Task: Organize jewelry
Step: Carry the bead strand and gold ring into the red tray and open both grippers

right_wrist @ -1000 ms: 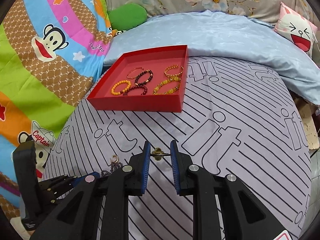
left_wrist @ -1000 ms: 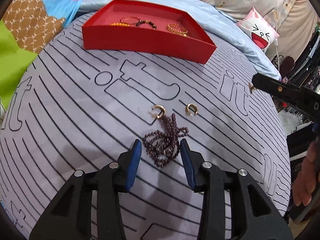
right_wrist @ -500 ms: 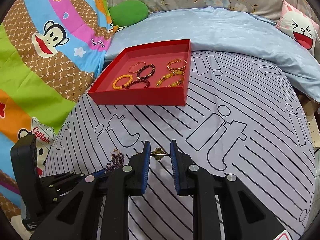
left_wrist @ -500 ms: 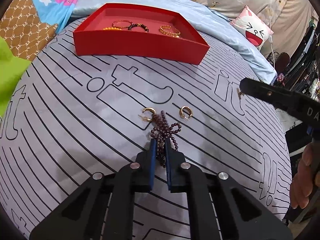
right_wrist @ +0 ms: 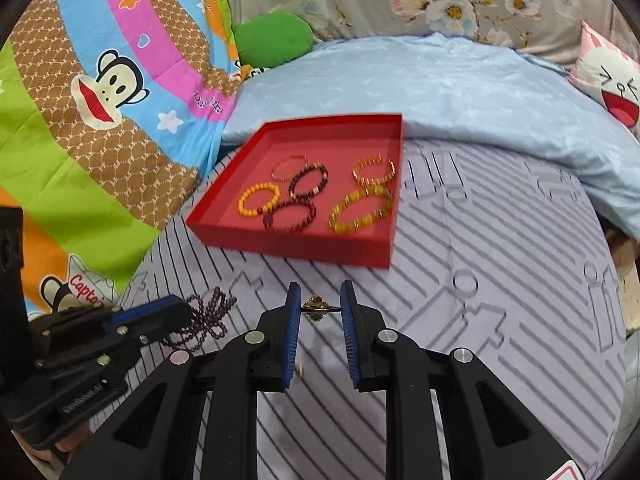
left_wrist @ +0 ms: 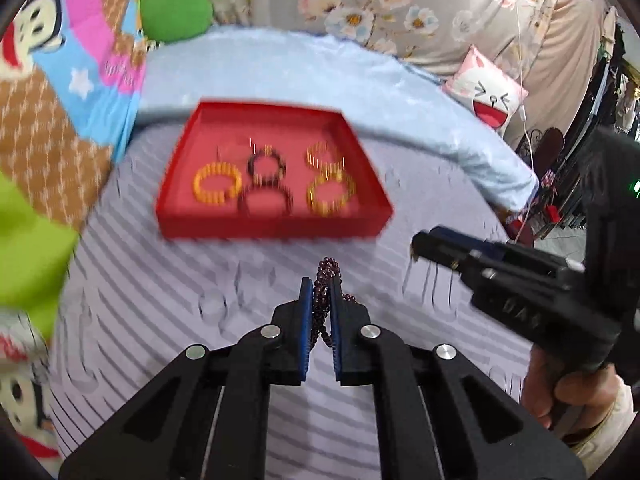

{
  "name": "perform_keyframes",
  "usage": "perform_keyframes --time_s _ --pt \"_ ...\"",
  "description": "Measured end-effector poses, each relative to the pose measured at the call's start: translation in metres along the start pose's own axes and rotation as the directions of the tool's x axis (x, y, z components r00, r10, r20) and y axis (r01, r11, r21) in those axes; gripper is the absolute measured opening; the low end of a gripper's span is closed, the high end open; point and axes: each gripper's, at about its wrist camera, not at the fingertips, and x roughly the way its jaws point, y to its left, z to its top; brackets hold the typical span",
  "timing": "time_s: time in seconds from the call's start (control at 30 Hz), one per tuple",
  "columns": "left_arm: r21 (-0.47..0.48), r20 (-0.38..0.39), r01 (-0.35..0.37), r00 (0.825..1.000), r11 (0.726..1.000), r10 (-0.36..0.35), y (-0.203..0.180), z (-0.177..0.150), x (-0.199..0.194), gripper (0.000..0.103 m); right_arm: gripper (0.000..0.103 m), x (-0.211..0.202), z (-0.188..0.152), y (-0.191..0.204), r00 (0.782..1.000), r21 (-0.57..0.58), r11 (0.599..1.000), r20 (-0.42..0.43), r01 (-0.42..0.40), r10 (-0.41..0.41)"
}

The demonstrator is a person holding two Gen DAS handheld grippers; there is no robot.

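My left gripper (left_wrist: 320, 300) is shut on a dark purple bead necklace (left_wrist: 326, 276) and holds it lifted above the striped grey cover, facing the red tray (left_wrist: 272, 232). The necklace also dangles from it in the right wrist view (right_wrist: 206, 318). My right gripper (right_wrist: 320, 308) is shut on a small gold earring (right_wrist: 318, 307) held between its blue pads, in front of the red tray (right_wrist: 296, 246). The tray holds several bead bracelets, orange, dark and gold. Another small gold earring (right_wrist: 298, 372) lies on the cover below the right gripper.
The striped grey cover (right_wrist: 500, 300) spans the bed. A light blue quilt (right_wrist: 460, 92) lies behind the tray, a cartoon blanket (right_wrist: 100, 92) at the left, a green cushion (right_wrist: 272, 38) and a pink face pillow (right_wrist: 608, 76) at the back.
My left gripper closed on the purple necklace, lifted it off the cover and swung toward the red tray. My right gripper kept the gold earring and moved slightly nearer the tray.
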Motion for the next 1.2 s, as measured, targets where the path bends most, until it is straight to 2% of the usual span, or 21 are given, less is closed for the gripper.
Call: perform_keyframes --time_s 0.23,0.37,0.53,0.83,1.07,1.13,1.17,1.2 --pt "0.006 0.087 -0.036 0.996 0.999 0.035 0.021 0.081 0.02 0.008 0.019 0.032 0.074 -0.003 0.999 -0.016 1.0 0.039 -0.023 0.023" --pt "-0.004 0.096 -0.059 0.994 0.998 0.059 0.037 0.12 0.052 0.008 0.019 0.065 0.116 -0.008 0.999 0.001 0.999 0.038 -0.038 0.038" --pt "-0.017 0.077 -0.079 0.994 0.997 0.08 0.054 0.152 0.097 0.008 0.019 0.111 0.151 -0.014 0.999 0.026 0.999 0.014 -0.036 0.036" --pt "-0.025 0.028 -0.112 0.993 0.993 0.113 0.076 0.172 0.16 0.008 0.019 0.184 0.176 -0.023 0.997 0.037 0.999 -0.075 -0.02 0.023" --pt "-0.056 -0.006 -0.136 0.991 0.989 0.136 0.089 0.179 0.185 0.009 0.019 0.212 0.176 -0.029 0.992 0.046 0.999 -0.126 -0.011 0.017" --pt "-0.076 0.002 -0.145 0.989 0.987 0.145 0.093 0.18 0.186 0.01 0.025 0.212 0.176 -0.03 0.992 0.05 0.999 -0.122 -0.007 0.013" --pt "-0.085 0.008 -0.152 0.988 0.985 0.153 0.094 0.181 0.186 0.013 0.027 0.211 0.176 -0.031 0.993 0.054 0.999 -0.117 -0.006 0.013" --pt "-0.105 0.015 -0.167 0.985 0.98 0.169 0.097 0.181 0.183 0.029 0.029 0.208 0.177 -0.032 0.994 0.058 0.998 -0.109 -0.007 0.013"
